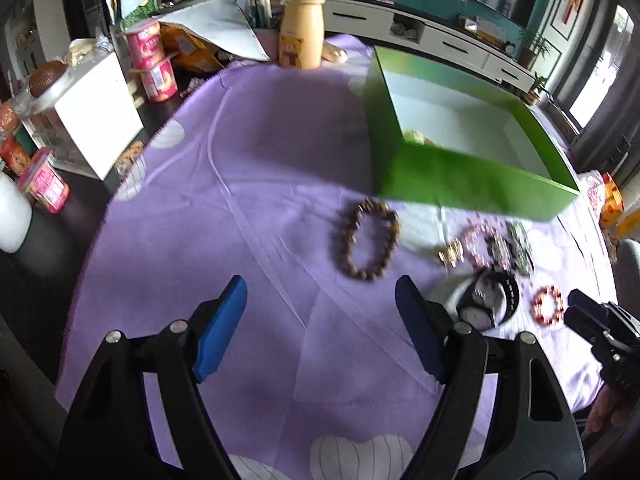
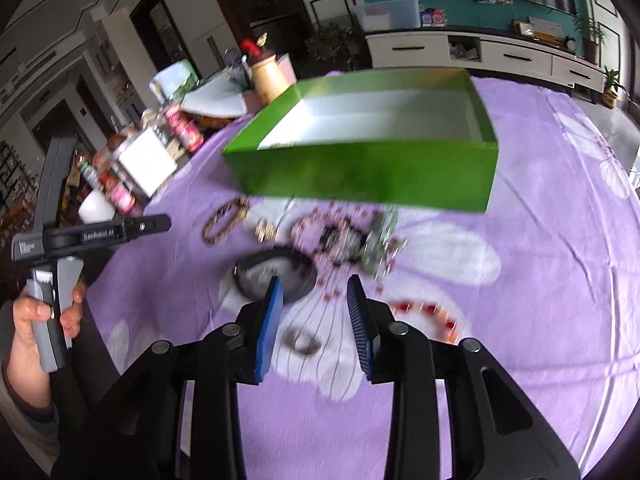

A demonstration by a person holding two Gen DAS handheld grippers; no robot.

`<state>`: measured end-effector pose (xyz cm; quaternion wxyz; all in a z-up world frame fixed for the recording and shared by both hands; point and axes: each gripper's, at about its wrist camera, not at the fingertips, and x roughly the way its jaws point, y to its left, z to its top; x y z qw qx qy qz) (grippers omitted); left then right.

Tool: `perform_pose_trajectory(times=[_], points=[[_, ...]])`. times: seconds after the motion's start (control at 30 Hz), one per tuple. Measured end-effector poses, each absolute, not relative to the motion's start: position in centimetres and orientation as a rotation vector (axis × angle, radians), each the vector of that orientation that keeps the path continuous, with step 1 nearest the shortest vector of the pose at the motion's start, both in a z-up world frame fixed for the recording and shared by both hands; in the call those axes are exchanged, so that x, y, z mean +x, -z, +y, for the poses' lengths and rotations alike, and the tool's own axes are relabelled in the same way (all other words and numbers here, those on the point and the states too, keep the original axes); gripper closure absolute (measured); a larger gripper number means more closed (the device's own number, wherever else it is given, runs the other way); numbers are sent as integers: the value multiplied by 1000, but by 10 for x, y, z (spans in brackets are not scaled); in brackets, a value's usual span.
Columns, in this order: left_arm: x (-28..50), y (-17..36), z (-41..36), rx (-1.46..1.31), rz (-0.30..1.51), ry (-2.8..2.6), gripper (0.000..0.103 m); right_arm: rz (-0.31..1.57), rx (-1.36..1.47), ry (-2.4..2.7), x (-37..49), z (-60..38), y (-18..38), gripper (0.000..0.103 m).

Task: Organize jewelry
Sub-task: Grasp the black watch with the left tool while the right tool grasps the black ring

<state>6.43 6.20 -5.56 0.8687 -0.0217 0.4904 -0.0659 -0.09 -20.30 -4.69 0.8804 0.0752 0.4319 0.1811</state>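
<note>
Left wrist view: the left gripper [image 1: 320, 308] is hovering wide open and empty over the purple cloth [image 1: 248, 184], the brown bead bracelet [image 1: 370, 238] lying just ahead, before the green box [image 1: 452, 176]

Right wrist view: the right gripper [image 2: 316, 304] is hanging partly open, holding nothing, above the blurred watch [image 2: 276, 274]

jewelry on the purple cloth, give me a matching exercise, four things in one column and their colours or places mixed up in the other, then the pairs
Things:
1. box
2. beaded bracelet
3. watch
4. small bracelet

Descriptions:
A. red and pale beads, nearest the right gripper
B. black band, just past the left gripper's right finger
C. green outside, white inside, open top
D. brown beads, a loop lying in front of the box

Pairs: 1-C, 2-D, 3-B, 4-A
</note>
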Motion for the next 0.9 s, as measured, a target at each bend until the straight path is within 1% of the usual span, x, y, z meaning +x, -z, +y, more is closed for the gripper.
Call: perform_pose_trajectory(times=[0.2, 0.5, 0.53, 0.57, 0.6, 0.9], points=[[49, 72, 51, -86, 1087, 222, 25, 948, 104, -378, -15, -186, 73, 69], [44, 72, 38, -138, 1117, 264, 25, 921, 1, -322, -8, -170, 87, 69], [45, 72, 37, -141, 1118, 265, 25, 914, -30, -313, -9, -167, 87, 70], [47, 71, 33, -146, 1120, 268, 25, 905, -64, -301, -9, -163, 87, 73], [48, 71, 31, -149, 1123, 272, 25, 897, -91, -291, -10, -160, 88, 82], [73, 74, -5, -230, 1226, 296, 26, 868, 12, -295, -13, -180, 85, 82]])
